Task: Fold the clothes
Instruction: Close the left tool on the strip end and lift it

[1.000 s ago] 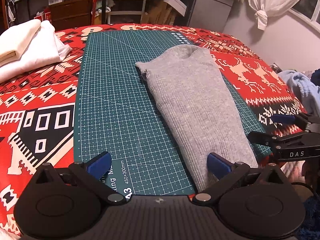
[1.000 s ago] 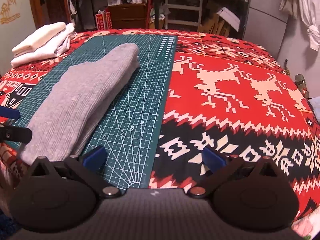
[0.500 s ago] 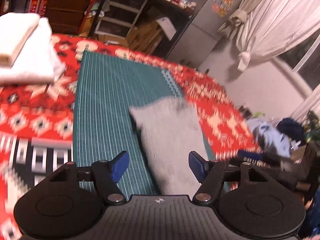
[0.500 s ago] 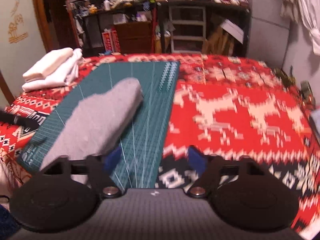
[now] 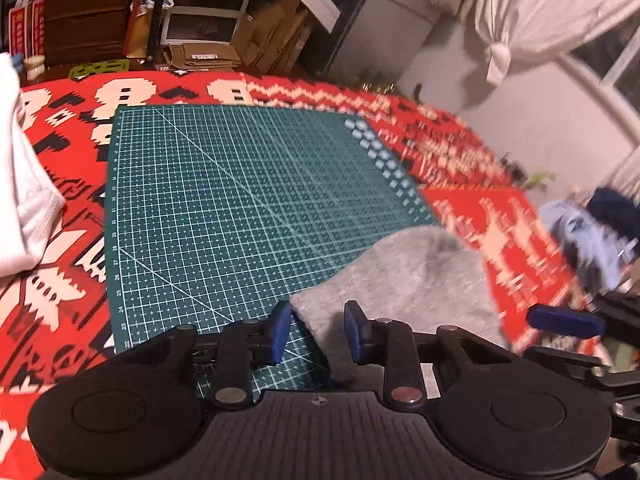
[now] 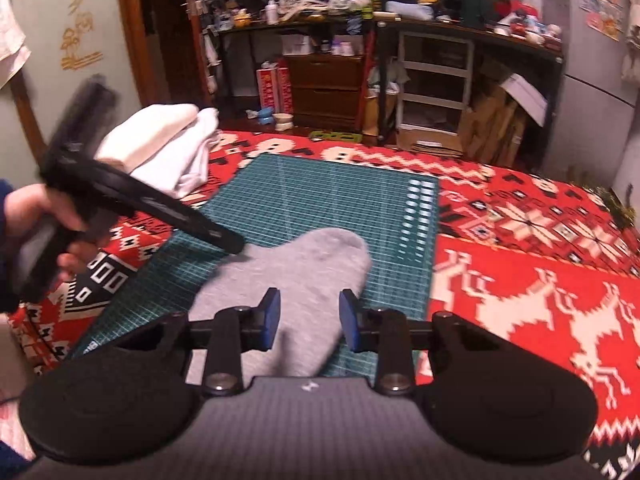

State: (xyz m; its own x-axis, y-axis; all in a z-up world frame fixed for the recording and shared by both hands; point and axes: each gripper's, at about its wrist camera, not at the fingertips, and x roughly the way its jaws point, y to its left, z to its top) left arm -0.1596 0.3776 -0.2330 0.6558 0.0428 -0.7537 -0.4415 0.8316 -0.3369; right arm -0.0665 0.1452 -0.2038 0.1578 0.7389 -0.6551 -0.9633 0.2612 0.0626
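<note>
A grey knit garment lies lengthwise on a green cutting mat. My left gripper hovers at the garment's far left corner. Its jaws are closing, with the fabric edge between the blue pads and a gap still showing. My right gripper is over the far end of the same grey garment. Its jaws are closing too, with cloth between the pads and not pinched. In the right wrist view a hand holds the left gripper, blurred, its tip at the garment's left edge.
The mat rests on a red patterned blanket. Folded white clothes are stacked at the far left. Blue clothing is heaped off the right side. Shelves, drawers and cardboard stand beyond the far edge.
Both grippers have moved forward along the garment from its near end to its far end, and both pairs of jaws have narrowed from wide open. The garment itself has stayed in place.
</note>
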